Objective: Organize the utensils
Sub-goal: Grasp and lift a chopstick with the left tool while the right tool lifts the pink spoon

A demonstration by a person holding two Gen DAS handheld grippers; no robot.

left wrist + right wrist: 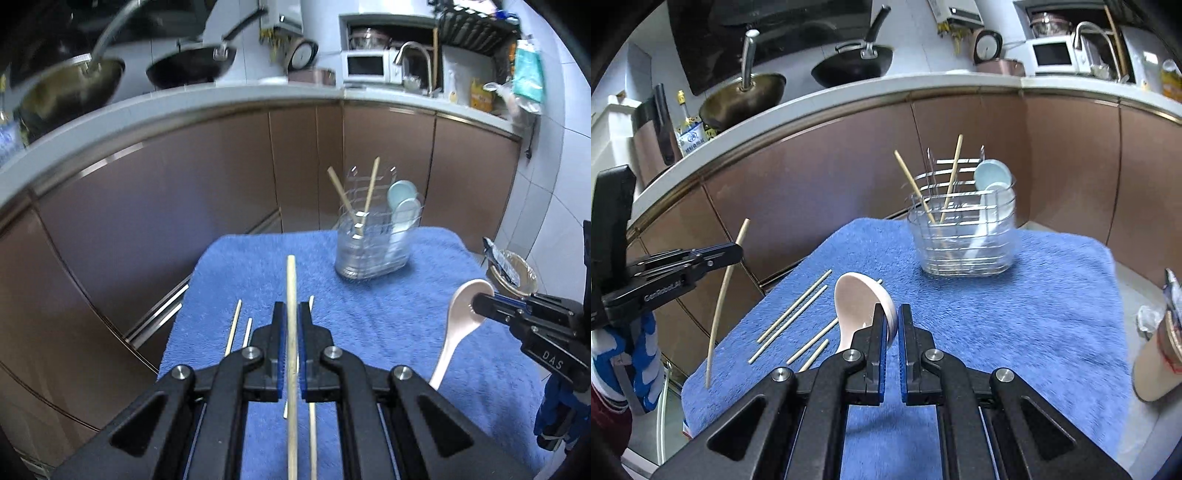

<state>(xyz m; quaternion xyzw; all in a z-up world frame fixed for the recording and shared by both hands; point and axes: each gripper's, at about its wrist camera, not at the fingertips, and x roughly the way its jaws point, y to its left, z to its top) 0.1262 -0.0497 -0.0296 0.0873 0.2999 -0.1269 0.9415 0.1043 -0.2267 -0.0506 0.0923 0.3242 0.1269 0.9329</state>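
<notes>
My left gripper (291, 314) is shut on a wooden chopstick (291, 350) and holds it above the blue towel (388, 306); the same chopstick (720, 306) and left gripper (737, 251) show at the left of the right wrist view. My right gripper (892, 317) is shut on the rim of a pink ceramic spoon (857, 299), lifted off the towel (1015, 314); the left wrist view shows that spoon (460, 325) in the right gripper (476, 304). A clear utensil holder (373, 240) (964, 236) at the towel's far side holds two chopsticks and pale blue spoons. Several loose chopsticks (792, 317) lie on the towel.
Brown cabinet fronts (831, 184) and a white counter with two woks (853, 62) stand behind the towel. A paper cup (1160, 350) stands at the right edge. A lined bin (511, 273) sits right of the towel.
</notes>
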